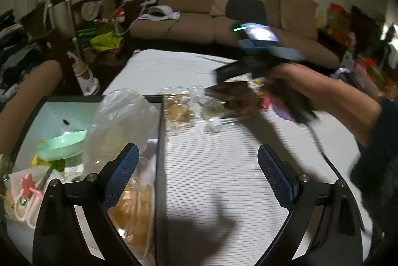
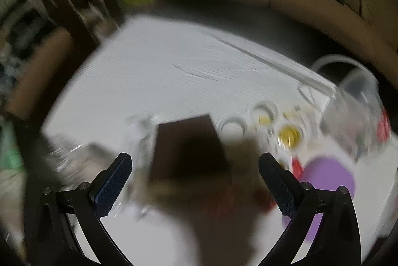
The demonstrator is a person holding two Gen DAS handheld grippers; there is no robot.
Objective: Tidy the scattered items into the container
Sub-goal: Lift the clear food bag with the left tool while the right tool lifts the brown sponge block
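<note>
Tidying partly done: box part-filled, a cluster of items left on the table.

The open, dark-rimmed white box already held a mint-green plastic bowl, a crumpled clear bag and a bag of golden pastries. The left gripper stood wide and empty beside it. The right gripper, also wide and empty, hovered over a dark brown flat box. A purple round lid, a small white cap and a clear wrapped snack pack lay crowded on the white ribbed tablecloth; blur hid finer detail.

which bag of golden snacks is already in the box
The clear plastic bag of golden snacks under the left gripper is inside the white box; the other bag lies outside on the white cloth.
</note>
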